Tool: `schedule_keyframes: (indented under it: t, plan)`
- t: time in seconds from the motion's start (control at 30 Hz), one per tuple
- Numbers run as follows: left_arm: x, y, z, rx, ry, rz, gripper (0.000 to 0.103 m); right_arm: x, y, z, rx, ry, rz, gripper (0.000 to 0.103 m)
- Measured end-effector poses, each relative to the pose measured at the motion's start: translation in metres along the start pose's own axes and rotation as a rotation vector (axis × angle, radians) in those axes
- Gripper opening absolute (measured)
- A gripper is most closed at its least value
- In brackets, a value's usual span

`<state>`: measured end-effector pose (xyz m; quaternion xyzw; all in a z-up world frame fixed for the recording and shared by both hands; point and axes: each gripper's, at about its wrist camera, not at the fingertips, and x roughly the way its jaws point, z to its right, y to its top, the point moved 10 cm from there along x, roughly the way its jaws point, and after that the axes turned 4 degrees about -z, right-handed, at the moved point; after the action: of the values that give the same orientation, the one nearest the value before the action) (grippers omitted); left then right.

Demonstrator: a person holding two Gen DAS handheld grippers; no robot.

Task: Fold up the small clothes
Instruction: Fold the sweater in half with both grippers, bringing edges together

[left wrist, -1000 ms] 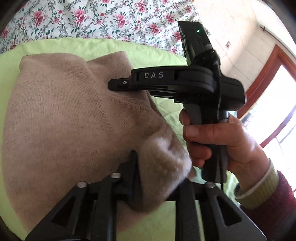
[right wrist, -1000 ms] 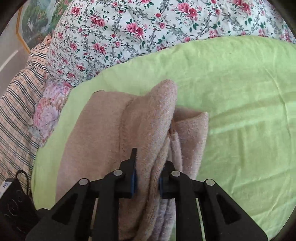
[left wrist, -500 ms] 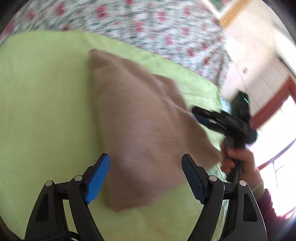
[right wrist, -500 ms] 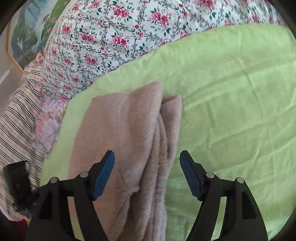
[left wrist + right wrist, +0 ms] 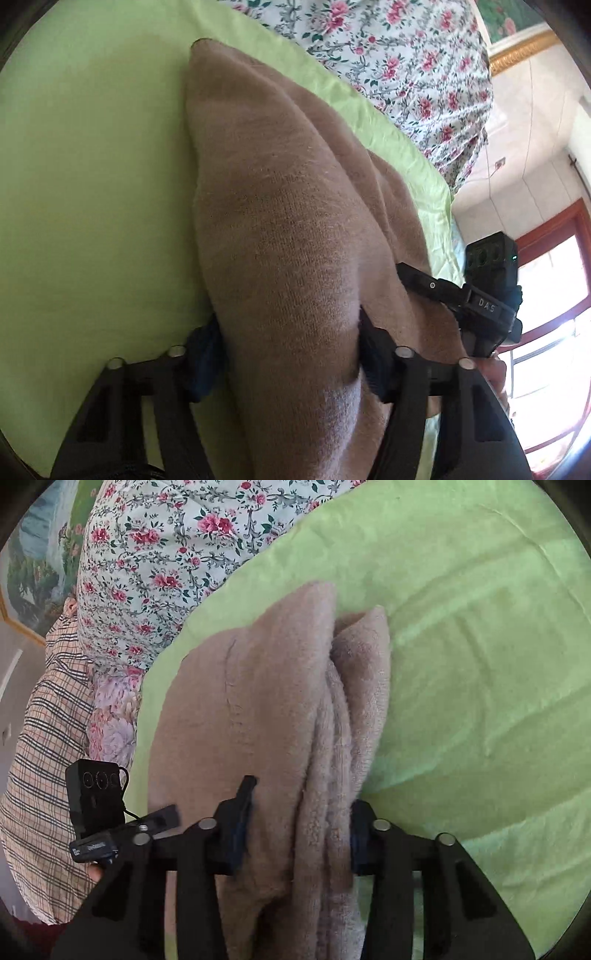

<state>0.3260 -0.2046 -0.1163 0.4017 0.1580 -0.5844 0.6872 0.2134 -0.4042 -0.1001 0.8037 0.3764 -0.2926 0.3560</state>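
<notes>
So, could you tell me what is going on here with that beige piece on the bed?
A person is folding a small beige knit garment on a green sheet. The left gripper and the right gripper each straddle a folded edge of it, jaws closing on the fabric. A floral quilt lies behind.

Green sheet point(image 5: 480, 664), floral quilt point(image 5: 166, 554), checked cloth point(image 5: 48, 738)
</notes>
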Motion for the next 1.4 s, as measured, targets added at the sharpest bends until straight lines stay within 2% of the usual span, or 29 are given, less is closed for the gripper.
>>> schedule_keyframes:
  t: [0.1,0.23,0.33,0.5,0.57,0.63,0.67,0.73,0.77,0.83,0.87,0.9,1.0,1.07,1.1,1.17,1.2,1.23,1.27,1.3,1.33,1.4]
  plan:
    - [-0.015,-0.006,0.010,0.057,0.027,0.030,0.045,-0.009,-0.003,-0.022,-0.017,0.027,0.030,0.032]
    - [-0.066,-0.025,0.014,0.103,0.040,0.086,0.043,-0.009,-0.020,-0.069,-0.067,0.085,0.037,0.031]
    - [-0.111,-0.038,0.006,0.130,0.085,0.125,0.043,0.008,-0.036,-0.106,-0.094,0.154,0.025,0.030]
    - [-0.165,-0.064,-0.029,0.134,0.152,0.129,0.044,0.050,-0.068,-0.148,-0.115,0.219,-0.023,0.030]
    - [-0.171,-0.078,-0.049,0.116,0.177,0.118,0.045,0.068,-0.081,-0.150,-0.112,0.206,-0.054,0.030]
    - [-0.166,-0.093,-0.072,0.097,0.214,0.086,0.048,0.080,-0.091,-0.140,-0.123,0.133,-0.065,0.031]
    - [-0.163,-0.099,-0.080,0.093,0.225,0.085,0.053,0.081,-0.092,-0.138,-0.120,0.125,-0.062,0.032]
    - [-0.167,-0.102,-0.084,0.076,0.203,0.103,0.059,0.077,-0.092,-0.136,-0.106,0.118,-0.065,0.040]
    - [-0.169,-0.101,-0.083,0.067,0.190,0.109,0.061,0.075,-0.092,-0.134,-0.109,0.092,-0.071,0.042]
    - [-0.174,-0.095,-0.084,0.054,0.189,0.125,0.068,0.067,-0.088,-0.132,-0.131,0.031,-0.067,0.055]
    - [-0.176,-0.092,-0.085,0.046,0.194,0.133,0.074,0.061,-0.085,-0.131,-0.143,0.005,-0.052,0.058]
    - [-0.180,-0.087,-0.088,0.037,0.198,0.149,0.075,0.053,-0.079,-0.131,-0.152,-0.020,-0.025,0.060]
    - [-0.188,-0.073,-0.095,-0.003,0.179,0.178,0.078,0.041,-0.060,-0.135,-0.163,-0.035,0.041,0.060]
    - [-0.191,-0.062,-0.104,-0.043,0.169,0.192,0.078,0.045,-0.048,-0.140,-0.168,-0.010,0.041,0.059]
    - [-0.191,-0.056,-0.106,-0.057,0.168,0.198,0.078,0.051,-0.042,-0.142,-0.167,0.001,0.034,0.056]
    - [-0.189,-0.043,-0.114,-0.091,0.179,0.208,0.078,0.068,-0.032,-0.139,-0.152,0.000,0.009,0.041]
    - [-0.186,-0.036,-0.120,-0.108,0.192,0.206,0.075,0.076,-0.028,-0.135,-0.139,-0.026,-0.011,0.019]
    - [-0.181,-0.029,-0.121,-0.116,0.207,0.206,0.070,0.077,-0.024,-0.134,-0.131,-0.040,-0.005,0.015]
    - [-0.179,-0.024,-0.123,-0.114,0.221,0.206,0.053,0.070,-0.015,-0.138,-0.138,-0.023,0.036,0.011]
    - [-0.177,-0.019,-0.123,-0.106,0.239,0.206,0.047,0.063,-0.010,-0.145,-0.149,-0.013,0.072,0.011]
    - [-0.176,-0.015,-0.123,-0.093,0.274,0.210,0.046,0.055,-0.005,-0.149,-0.169,-0.023,0.105,0.010]
    - [-0.169,-0.008,-0.118,-0.042,0.349,0.209,0.042,0.052,-0.005,-0.145,-0.206,-0.092,0.112,0.010]
